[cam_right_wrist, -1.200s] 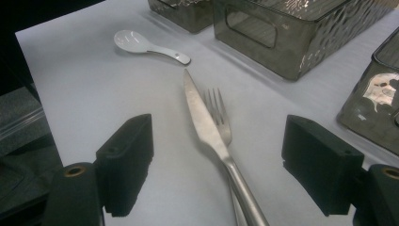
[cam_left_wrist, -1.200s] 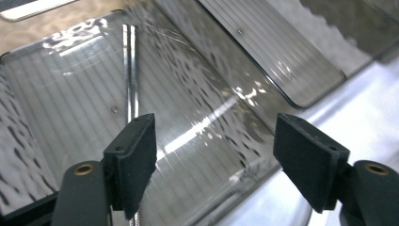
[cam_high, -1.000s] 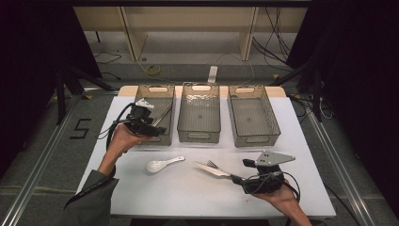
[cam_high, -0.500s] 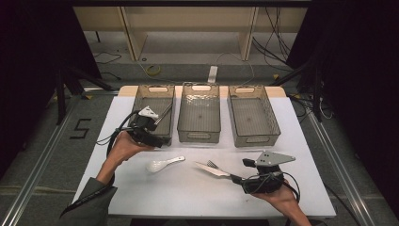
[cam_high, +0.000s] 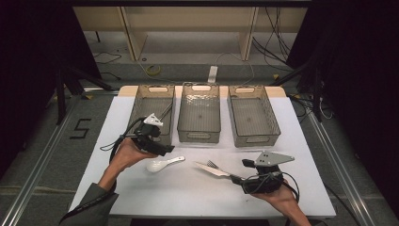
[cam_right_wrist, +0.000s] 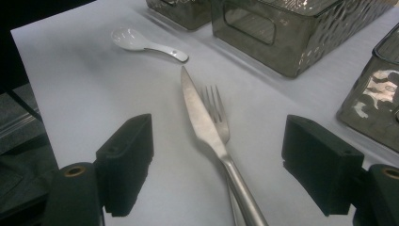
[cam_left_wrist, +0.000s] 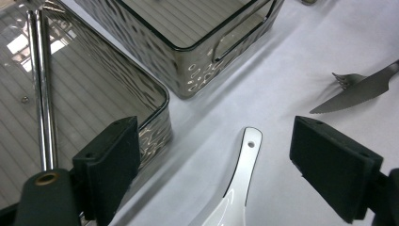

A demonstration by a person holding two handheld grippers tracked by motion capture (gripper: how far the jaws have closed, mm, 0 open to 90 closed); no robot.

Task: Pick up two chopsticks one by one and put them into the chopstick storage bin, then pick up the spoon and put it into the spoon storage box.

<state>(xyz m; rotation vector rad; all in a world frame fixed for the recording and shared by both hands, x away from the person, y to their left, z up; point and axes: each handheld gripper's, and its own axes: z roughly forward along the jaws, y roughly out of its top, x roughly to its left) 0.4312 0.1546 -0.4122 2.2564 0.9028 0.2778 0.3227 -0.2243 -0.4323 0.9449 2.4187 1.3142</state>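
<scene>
White surface [cam_high: 188,197] bearing three smoked-plastic bins [cam_high: 199,117]; floor marking "5" [cam_high: 81,128] at left. Left gripper [cam_high: 165,149], fingers just spread and released, above white spoon [cam_high: 162,164]. Right gripper [cam_high: 239,178], fingers released, straddling knife [cam_high: 211,169] and fork [cam_high: 212,164].

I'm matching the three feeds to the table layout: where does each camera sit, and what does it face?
High view: above the person's side, facing forward and down on the white table; both forearms and grippers show.
Left gripper view: rides the left gripper, facing the white spoon; open jaws show.
Right gripper view: rides the right gripper, facing knife and fork; open jaws show.
Shared: spoon, knife, fork.
</scene>
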